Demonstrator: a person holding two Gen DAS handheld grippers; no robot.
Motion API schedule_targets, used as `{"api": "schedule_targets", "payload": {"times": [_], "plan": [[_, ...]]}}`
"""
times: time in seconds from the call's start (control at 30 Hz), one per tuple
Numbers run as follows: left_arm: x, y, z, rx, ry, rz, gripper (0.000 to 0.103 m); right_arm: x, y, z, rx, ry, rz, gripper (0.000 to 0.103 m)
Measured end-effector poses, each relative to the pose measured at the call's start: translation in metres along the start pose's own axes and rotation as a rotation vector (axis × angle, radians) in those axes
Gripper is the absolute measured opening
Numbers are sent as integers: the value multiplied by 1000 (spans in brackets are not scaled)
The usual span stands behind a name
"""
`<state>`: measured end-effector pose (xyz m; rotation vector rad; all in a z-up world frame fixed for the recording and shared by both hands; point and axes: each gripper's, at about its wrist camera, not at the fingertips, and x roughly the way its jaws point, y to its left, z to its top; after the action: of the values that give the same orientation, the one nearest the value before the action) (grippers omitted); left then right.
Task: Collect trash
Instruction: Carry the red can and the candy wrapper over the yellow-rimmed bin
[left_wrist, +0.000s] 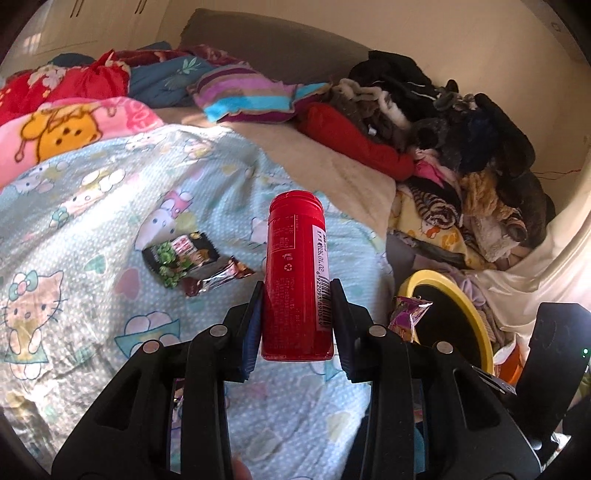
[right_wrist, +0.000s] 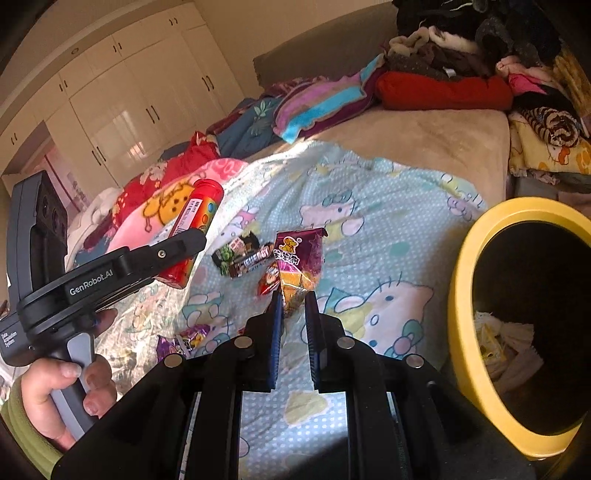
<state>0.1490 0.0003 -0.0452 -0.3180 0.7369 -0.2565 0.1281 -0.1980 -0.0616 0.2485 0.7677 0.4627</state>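
Two pieces of trash held at once, both clear of the quilt (left_wrist: 92, 229). Left gripper (left_wrist: 297, 295) pinching the red bottle (left_wrist: 297, 273) low on its body, open neck pointing away, most of the bottle standing out beyond the pads. Right gripper (right_wrist: 293, 302) nearly pressed together, nipping the bottom corner of the purple snack wrapper (right_wrist: 299, 266), which stands up loosely from the fingers. Yellow-rimmed bin (right_wrist: 465, 306) just off the bed edge at the right, tilted with its mouth toward the grippers, some pale paper already inside.

For the drop, probably best done one load at a time:
- Wrapper first, being nearest the bin; well over the dark mouth, not the rim, before spreading the fingers, since a light foil scrap likely flutters or clings to a pad.
- Bottle after, carried with steady pressure; grip is far from the middle, so likely to pivot if swung fast. Neck lowered toward the opening, then released.
- Room kept between the two grippers while crossing, left passing behind or above right.

Still lying on the quilt: black-and-green snack packet (left_wrist: 175, 254), dark red-brown wrapper (left_wrist: 218, 277) touching it, and another purple scrap (right_wrist: 188, 339) nearer the bed edge.
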Motion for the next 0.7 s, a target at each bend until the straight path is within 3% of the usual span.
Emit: {"api": "schedule_targets", "payload": {"times": [0.7], "plan": [[-17,-50,2,88,-36,-48,27,-43,-20,5,20,-84,-28,13]]}}
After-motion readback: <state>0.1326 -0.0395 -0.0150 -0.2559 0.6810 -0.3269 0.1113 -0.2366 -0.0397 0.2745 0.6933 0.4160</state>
